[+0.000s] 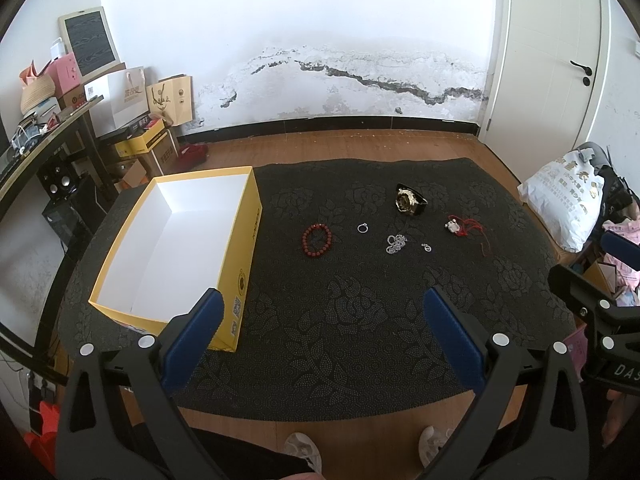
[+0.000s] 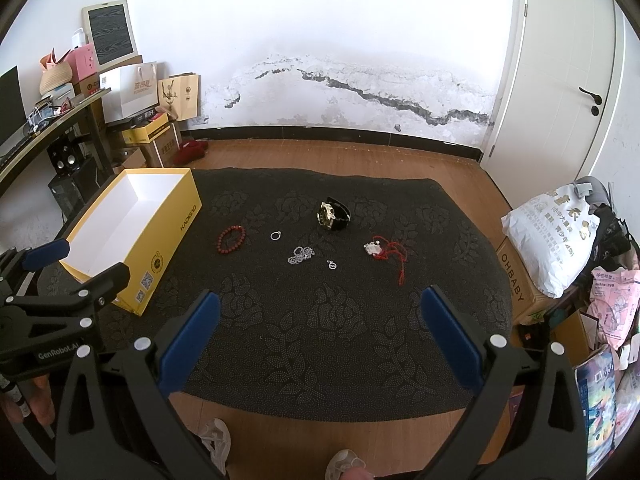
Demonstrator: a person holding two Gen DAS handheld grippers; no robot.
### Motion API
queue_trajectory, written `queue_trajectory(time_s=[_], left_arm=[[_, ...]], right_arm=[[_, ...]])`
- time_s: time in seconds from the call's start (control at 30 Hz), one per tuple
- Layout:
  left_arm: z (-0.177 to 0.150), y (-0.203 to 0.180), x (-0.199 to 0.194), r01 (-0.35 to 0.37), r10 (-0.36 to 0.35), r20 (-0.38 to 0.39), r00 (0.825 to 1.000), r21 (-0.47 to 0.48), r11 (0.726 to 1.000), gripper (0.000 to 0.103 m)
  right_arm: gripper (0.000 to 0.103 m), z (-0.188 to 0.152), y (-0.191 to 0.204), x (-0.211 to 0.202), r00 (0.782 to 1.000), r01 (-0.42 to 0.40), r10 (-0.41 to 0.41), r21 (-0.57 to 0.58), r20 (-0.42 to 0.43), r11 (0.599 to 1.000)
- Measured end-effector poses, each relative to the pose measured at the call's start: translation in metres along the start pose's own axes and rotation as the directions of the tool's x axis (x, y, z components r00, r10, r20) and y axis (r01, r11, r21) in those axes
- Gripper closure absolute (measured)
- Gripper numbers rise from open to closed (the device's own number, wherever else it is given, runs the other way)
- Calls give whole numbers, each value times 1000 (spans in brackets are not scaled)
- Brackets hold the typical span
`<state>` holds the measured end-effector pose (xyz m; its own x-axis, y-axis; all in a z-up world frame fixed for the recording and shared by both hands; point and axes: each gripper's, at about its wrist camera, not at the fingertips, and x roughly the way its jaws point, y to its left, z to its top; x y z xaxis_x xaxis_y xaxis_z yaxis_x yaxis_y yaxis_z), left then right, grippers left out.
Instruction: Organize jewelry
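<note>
Jewelry (image 2: 304, 240) mid-mat (image 2: 320, 360), box (image 2: 168, 232) leftward.

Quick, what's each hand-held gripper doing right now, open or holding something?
Left hand-held gripper: open, holding nothing.
Right hand-held gripper: open, holding nothing.

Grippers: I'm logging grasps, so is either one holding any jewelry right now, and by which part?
Nothing is held. The left gripper and right gripper are both open above the mat.
</note>
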<state>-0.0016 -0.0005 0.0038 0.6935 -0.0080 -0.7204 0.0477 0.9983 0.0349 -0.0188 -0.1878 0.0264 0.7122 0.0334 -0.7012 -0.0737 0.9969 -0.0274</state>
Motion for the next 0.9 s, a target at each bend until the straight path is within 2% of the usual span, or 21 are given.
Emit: queue_trajectory(time_s=[0.9], left_arm=[[-2, -2, 9, 2, -2, -21, 1000, 3, 1000, 6]], right_arm=[[6, -2, -1, 4, 1000, -1, 1, -1, -15, 1000]])
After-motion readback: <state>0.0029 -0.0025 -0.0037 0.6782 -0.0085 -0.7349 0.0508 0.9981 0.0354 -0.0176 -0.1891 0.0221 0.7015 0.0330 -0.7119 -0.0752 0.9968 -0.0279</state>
